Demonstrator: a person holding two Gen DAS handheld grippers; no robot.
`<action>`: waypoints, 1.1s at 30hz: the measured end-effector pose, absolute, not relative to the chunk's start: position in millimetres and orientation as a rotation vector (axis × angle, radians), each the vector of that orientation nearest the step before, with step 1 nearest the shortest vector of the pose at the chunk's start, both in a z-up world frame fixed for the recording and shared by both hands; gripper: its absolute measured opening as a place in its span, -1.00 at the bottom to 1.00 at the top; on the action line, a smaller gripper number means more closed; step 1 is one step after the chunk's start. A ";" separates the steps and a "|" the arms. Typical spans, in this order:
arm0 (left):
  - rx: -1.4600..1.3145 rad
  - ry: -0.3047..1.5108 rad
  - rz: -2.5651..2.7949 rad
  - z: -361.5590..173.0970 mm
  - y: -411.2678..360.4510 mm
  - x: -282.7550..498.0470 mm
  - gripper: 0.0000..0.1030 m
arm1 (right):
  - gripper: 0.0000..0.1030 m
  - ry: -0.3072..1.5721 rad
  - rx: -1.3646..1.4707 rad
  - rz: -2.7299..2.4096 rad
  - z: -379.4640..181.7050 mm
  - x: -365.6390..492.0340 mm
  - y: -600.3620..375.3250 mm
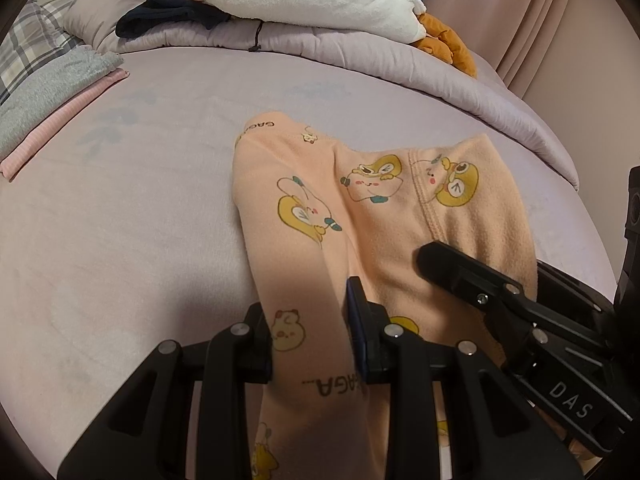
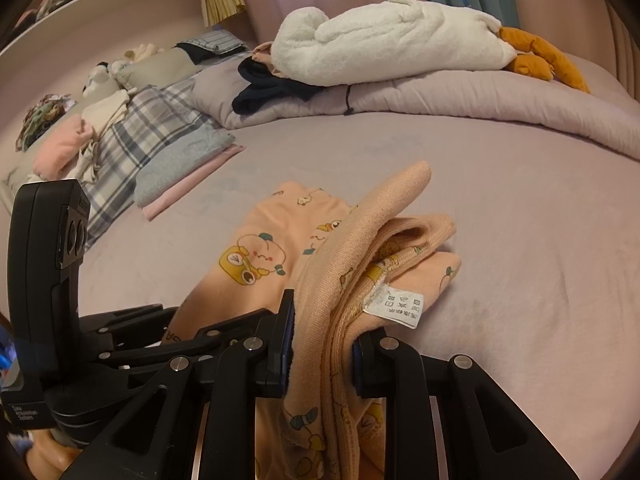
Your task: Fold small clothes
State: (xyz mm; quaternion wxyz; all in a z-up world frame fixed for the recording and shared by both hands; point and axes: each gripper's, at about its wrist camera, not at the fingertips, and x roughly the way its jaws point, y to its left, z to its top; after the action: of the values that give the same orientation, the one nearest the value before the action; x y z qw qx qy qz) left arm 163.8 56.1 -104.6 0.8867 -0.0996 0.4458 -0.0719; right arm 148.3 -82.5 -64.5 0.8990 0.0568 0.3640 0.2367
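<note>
1. On the bed (image 1: 140, 208), peach pyjama pants (image 1: 320, 208) lie partly folded, near end lifted.
2. Left gripper (image 1: 310, 344) jaws clamp one leg; right gripper (image 2: 322, 354) jaws clamp the bunched waistband.
3. Folded pile (image 2: 180, 176) sits aside, done; this fold looks unfinished.

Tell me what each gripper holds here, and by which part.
Both hold the peach printed garment. The left gripper clamps a leg or sleeve; the right gripper clamps the bunched ribbed edge near the care label.

Open bedsheet (image 1: 120, 220) is seen left of the pajamas (image 1: 320, 208); folded clothes (image 1: 52, 108) and the quilt (image 1: 320, 48) block farther edges.
</note>
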 end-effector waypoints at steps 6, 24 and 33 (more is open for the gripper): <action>-0.204 0.927 -0.148 -104.9 56.3 163.7 -0.44 | -0.52 0.754 0.118 0.490 -64.5 148.5 -82.6; -0.197 0.929 -0.144 -105.8 55.8 163.2 -0.43 | -0.52 0.757 0.119 0.489 -65.2 149.2 -82.6; -0.194 0.931 -0.140 -106.9 55.4 164.0 -0.43 | -0.52 0.761 0.121 0.488 -67.7 150.4 -83.7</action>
State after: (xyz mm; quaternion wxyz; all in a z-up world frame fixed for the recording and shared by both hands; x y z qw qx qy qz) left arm 164.0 55.4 -106.9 0.8867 -0.0931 0.4478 -0.0672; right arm 150.4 -83.7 -67.7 0.8979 0.0583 0.3673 0.2356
